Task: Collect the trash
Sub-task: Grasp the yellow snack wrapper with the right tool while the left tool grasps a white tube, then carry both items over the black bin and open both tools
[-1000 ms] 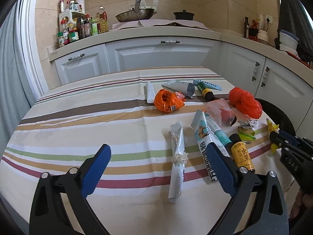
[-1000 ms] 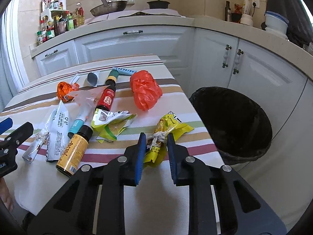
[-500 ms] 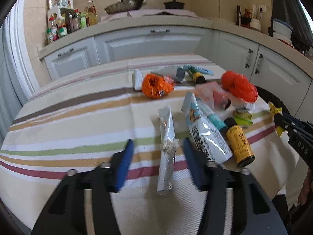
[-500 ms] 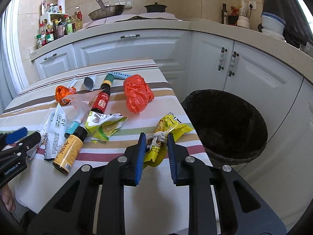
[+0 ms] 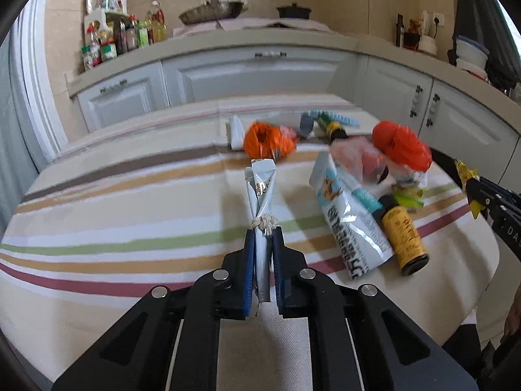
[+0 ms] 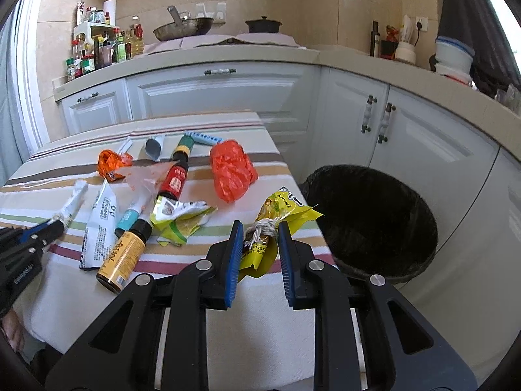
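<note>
Here the left claw (image 5: 263, 244) is closing, its pads already pinching a silver wrapper (image 5: 260, 192) tied with string. The right claw (image 6: 259, 239) grips a yellow wrapper (image 6: 276, 215) at the desk (image 6: 202, 277) edge. Beyond lies scattered litter, and a black bin (image 6: 374, 218) stands beside the desk.

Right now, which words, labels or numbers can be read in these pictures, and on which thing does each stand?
"DA": on the right gripper, rest cut off.
Yellow bottle: lettering unreadable.
White packet: print too blurred.
Yellow wrapper: print too small.
Red-labelled bottle: characters too small.
</note>
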Motion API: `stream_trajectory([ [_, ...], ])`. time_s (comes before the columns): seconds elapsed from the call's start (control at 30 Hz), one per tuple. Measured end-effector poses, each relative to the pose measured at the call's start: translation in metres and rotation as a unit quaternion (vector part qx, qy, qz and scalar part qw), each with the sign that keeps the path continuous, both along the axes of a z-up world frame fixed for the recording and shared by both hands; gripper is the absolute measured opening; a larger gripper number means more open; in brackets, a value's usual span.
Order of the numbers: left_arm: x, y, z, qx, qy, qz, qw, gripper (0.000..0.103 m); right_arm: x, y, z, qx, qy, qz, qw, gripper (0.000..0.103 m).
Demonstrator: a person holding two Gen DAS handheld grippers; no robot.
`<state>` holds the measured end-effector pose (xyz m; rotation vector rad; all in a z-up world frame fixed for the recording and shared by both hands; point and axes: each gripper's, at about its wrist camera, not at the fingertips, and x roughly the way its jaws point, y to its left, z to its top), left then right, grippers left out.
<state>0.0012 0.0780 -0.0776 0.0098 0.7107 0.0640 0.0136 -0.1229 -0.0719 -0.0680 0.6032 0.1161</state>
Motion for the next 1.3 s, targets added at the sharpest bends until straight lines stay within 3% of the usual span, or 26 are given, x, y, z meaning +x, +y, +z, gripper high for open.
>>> stream_trajectory([
  [0.23, 0.000, -0.014, 0.037, -0.019, -0.049, -0.023, 0.9984, 0.011, -0.001, -0.014, 0.021, -0.007, -0.031, -0.014, 0.999, 0.021],
  [0.53, 0.033, -0.072, 0.066, -0.044, -0.090, -0.087, 0.9912, 0.011, 0.017, -0.070, 0.040, -0.013, -0.061, -0.068, 0.996, 0.021],
  [0.77, 0.065, -0.127, 0.064, -0.060, -0.077, -0.131, 0.9866, 0.011, 0.039, -0.116, 0.039, -0.009, -0.062, -0.095, 0.994, 0.021],
  [1.0, 0.095, -0.188, 0.051, -0.044, -0.055, -0.171, 0.9828, 0.011, 0.063, -0.153, 0.028, 0.005, -0.052, -0.101, 0.994, 0.022],
  [1.3, 0.134, -0.237, 0.028, -0.016, -0.019, -0.190, 0.9815, 0.012, 0.098, -0.183, 0.005, 0.018, -0.034, -0.102, 0.994, 0.022],
])
